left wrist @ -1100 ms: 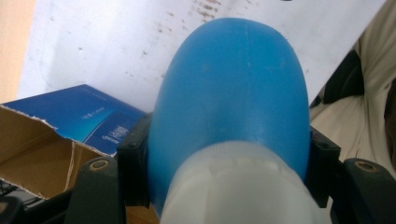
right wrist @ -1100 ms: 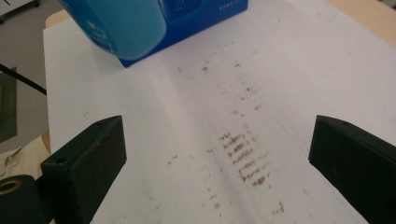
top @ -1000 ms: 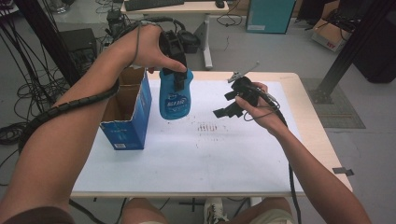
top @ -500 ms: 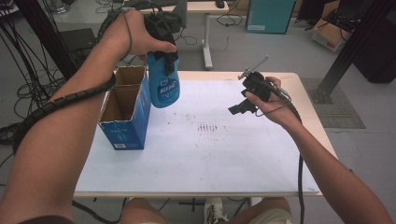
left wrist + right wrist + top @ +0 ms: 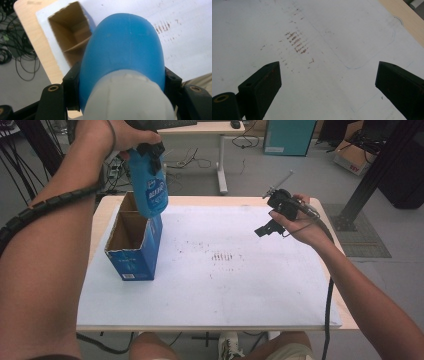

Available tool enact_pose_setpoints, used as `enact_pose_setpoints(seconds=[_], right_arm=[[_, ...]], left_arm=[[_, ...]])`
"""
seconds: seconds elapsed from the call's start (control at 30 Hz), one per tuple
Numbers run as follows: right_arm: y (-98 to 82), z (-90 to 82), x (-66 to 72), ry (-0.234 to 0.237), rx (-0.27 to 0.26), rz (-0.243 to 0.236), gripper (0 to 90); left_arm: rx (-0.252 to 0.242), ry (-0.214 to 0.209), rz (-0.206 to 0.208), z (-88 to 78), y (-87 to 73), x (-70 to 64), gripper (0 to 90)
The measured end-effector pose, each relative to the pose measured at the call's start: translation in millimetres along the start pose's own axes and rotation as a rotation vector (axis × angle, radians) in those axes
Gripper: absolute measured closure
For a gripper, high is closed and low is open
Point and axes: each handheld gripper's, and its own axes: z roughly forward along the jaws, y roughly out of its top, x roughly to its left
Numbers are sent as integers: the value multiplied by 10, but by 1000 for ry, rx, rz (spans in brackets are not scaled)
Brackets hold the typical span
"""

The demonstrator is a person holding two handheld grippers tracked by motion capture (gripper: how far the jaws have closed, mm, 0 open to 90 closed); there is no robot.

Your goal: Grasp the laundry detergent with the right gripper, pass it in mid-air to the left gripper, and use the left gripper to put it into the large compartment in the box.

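A blue bottle (image 5: 150,190) with a white cap (image 5: 130,100) is held up by the left gripper (image 5: 150,147), above the open cardboard box (image 5: 134,251) that stands at the left side of the counter (image 5: 250,290). The bottle hangs over the box's far compartment, clear of the rim, with its base pointing down toward the opening. In the left gripper view the black fingers (image 5: 72,82) are seen clamped on either side of the bottle's shoulder, just below the cap, with the box's divided interior beyond it.

The right gripper (image 5: 270,225) is held to the right of the box, well apart from it, above the stained white sheet; its fingers (image 5: 265,80) are spread wide with nothing between them.

The bottle is judged to be rigid plastic with a smooth, rounded wall, so a slip or a swing in the grip is likely if it holds liquid and is fairly heavy. The narrowing under the cap is judged the safest place to be gripped, since the wider body would be squeezed out of the pads. The box looks light and could be tipped if its wall is struck on the way down
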Motion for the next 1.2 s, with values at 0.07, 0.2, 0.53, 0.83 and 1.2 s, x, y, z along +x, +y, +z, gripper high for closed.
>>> enact_pose_setpoints(seconds=[0.07,0.2,0.53,0.83,1.2], right_arm=[[-11,-26,-29,-6,9,4,81],[-42,-71,-81,-15,5,23,80],[-90,-110,-121,-18,-2,36,77],[-115,-133,-132,-20,0,45,78],[-127,-163,-127,-32,0,45,78]], left_arm=[[-7,-6,-46,-20,-15,57,368],[-8,1,-88,-62,-29,167,368],[-9,3,-198,-157,-39,337,368],[-49,31,-292,-226,-63,471,368],[-41,36,-349,-179,-89,555,368]])
